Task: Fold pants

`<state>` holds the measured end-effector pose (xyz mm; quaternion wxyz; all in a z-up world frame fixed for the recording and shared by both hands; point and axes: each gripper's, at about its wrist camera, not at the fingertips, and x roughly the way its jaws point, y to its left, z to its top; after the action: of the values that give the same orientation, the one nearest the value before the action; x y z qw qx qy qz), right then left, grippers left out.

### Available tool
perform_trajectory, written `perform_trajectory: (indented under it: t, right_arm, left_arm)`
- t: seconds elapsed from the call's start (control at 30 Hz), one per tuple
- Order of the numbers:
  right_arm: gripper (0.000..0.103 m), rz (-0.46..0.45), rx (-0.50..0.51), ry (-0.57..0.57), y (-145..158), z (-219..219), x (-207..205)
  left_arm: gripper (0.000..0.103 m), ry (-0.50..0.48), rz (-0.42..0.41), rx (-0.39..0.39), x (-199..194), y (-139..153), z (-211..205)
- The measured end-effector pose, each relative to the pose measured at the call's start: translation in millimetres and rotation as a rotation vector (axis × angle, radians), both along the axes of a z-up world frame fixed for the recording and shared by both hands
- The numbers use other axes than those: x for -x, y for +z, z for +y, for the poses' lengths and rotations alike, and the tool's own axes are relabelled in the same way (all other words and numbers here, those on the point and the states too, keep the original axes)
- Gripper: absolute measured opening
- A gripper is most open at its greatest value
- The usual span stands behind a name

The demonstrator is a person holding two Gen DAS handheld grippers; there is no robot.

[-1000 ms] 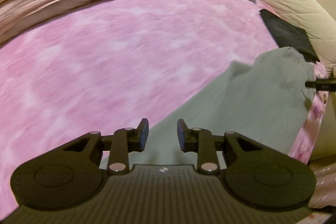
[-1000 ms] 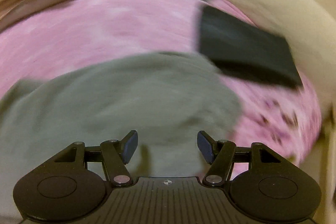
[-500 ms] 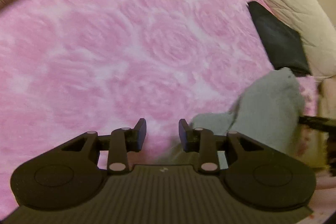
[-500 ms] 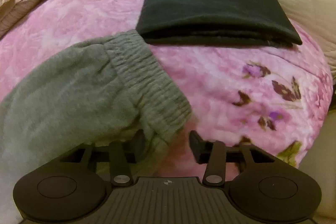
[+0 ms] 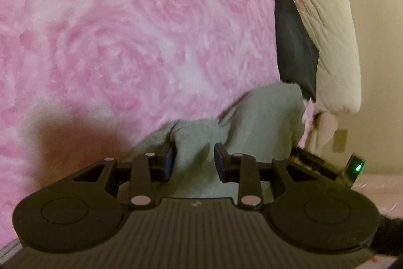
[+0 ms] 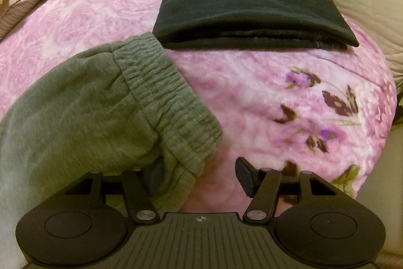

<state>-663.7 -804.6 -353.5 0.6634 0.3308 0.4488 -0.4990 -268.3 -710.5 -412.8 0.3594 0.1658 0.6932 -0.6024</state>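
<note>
Grey pants (image 6: 83,112) lie bunched on the pink blanket (image 6: 252,97) near the bed's front edge, waistband corner just short of folded black cloth (image 6: 246,4). Right gripper (image 6: 199,174): jaws have just been opening, stand wide; waistband between them, not pinched. Left gripper (image 5: 194,163): narrow gap, grey fabric between the jaws; grip cannot be told.

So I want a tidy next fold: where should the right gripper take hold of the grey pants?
Probably the ribbed waistband of the grey pants, at its near corner. That thick edge already lies between the open right gripper fingers, one pad tucked under the cloth, so closing from the near side should do.
</note>
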Motion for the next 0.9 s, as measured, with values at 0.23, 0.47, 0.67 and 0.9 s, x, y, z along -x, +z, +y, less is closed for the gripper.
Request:
perform_trajectory:
  t: [0.23, 0.47, 0.67, 0.9]
  right_arm:
    - [0.057, 0.010, 0.008, 0.003, 1.1, 2.8, -1.3]
    - [0.057, -0.009, 0.021, -0.050, 12.1, 7.9, -2.2]
    - [0.054, -0.077, 0.191, 0.039, 51.2, 31.8, -29.4]
    - [0.024, -0.240, 0.066, 0.057, 6.4, -0.7, -9.8]
  left_arm:
    - [0.000, 0.130, -0.148, 0.061, -18.6, 4.6, -6.4]
    - [0.000, 0.123, -0.283, 0.154, -33.3, 48.4, 10.0]
    - [0.000, -0.059, -0.249, 0.198, 21.4, 53.9, 33.4]
    - [0.000, -0.073, -0.342, 0.139, 23.9, 12.9, 53.2]
